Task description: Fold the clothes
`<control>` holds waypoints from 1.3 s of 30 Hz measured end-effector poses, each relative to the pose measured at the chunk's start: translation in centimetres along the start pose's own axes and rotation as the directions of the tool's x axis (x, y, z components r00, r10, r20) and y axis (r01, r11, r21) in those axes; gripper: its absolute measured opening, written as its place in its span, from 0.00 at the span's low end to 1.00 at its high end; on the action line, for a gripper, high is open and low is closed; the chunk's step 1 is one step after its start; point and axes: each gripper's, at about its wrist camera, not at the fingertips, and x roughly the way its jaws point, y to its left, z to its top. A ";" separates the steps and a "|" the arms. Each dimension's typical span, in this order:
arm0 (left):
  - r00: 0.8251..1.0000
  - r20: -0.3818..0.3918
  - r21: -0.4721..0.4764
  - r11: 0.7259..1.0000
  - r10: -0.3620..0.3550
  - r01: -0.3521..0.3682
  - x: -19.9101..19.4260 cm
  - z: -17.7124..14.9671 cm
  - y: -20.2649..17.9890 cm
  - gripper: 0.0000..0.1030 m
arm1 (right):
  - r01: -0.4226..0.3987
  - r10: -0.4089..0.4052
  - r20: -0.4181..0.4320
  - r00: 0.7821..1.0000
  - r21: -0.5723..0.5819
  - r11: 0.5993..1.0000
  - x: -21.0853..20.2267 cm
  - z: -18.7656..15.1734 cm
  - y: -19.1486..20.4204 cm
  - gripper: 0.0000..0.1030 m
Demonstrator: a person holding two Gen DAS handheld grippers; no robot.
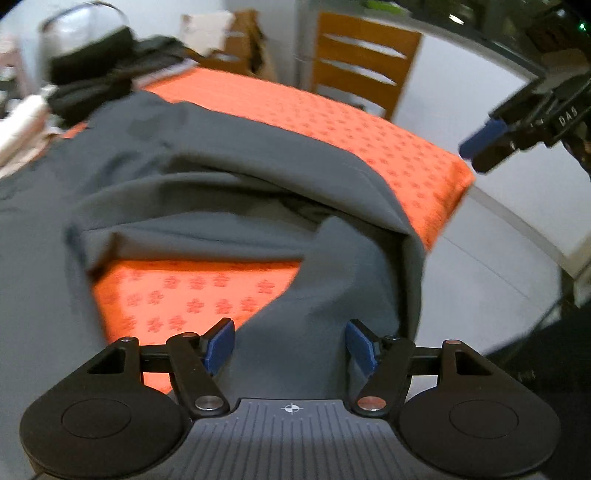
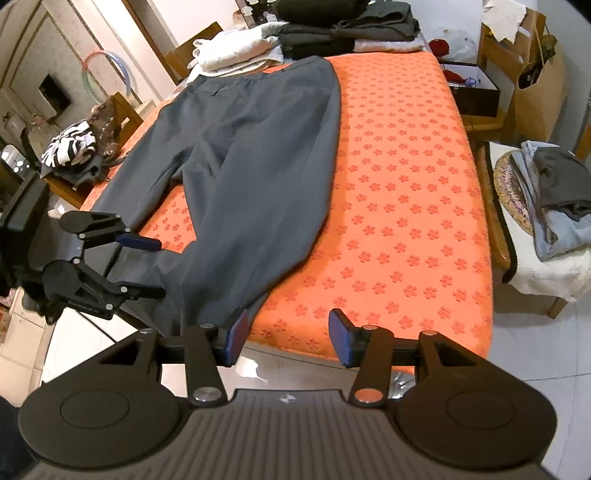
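An orange flower-patterned cover (image 2: 406, 184) fills the middle of the right wrist view, with grey trousers (image 2: 251, 147) spread flat across its left half; only this view shows the folded clothes stack (image 2: 332, 33) at the top. The left wrist view shows the trousers (image 1: 221, 192) bunched close. The left gripper (image 1: 290, 349) is released around a trouser leg end. The right gripper (image 2: 284, 338) points down at the cover's near edge, unclenched and empty.

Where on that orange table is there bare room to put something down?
The orange flowered tablecloth is bare right of the grey trousers, up to the table's right edge. The far end is crowded with stacked folded clothes.
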 end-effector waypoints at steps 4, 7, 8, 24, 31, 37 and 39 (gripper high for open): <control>1.000 -0.021 0.056 0.998 -0.004 0.005 0.2 -0.1 -0.4 0.62 | 0.002 -0.002 -0.006 1.000 0.009 1.000 -0.7 -0.6 -0.7 0.53; 1.000 -0.015 0.070 0.997 -0.016 0.017 -0.3 -0.5 -0.9 0.15 | 0.006 -0.006 -0.014 1.000 0.013 1.000 -1.0 -1.1 -1.2 0.53; 1.000 -0.012 0.057 0.998 -0.009 0.010 -0.5 -0.6 -1.2 0.11 | 0.007 -0.007 -0.014 1.000 0.016 1.000 -1.1 -1.2 -1.4 0.53; 0.987 0.131 -0.452 0.892 0.089 -0.020 -7.8 -2.1 -5.7 0.04 | -0.194 0.195 -0.014 0.981 0.060 0.979 4.1 -0.9 -0.7 0.53; 0.976 0.185 -0.639 0.768 0.113 0.032 -9.2 -2.0 -8.2 0.04 | -0.400 0.405 -0.029 0.914 0.114 0.910 7.9 -0.2 1.4 0.13; 0.959 0.269 -0.849 0.492 0.092 0.191 -8.8 -4.7 -9.8 0.04 | -0.493 0.495 0.012 0.869 0.111 0.863 5.0 1.6 1.1 0.03; 0.952 0.292 -0.884 0.407 0.092 0.232 -8.4 -5.6 -10.6 0.04 | -0.504 0.506 0.014 0.863 0.110 0.857 3.8 2.2 0.8 0.03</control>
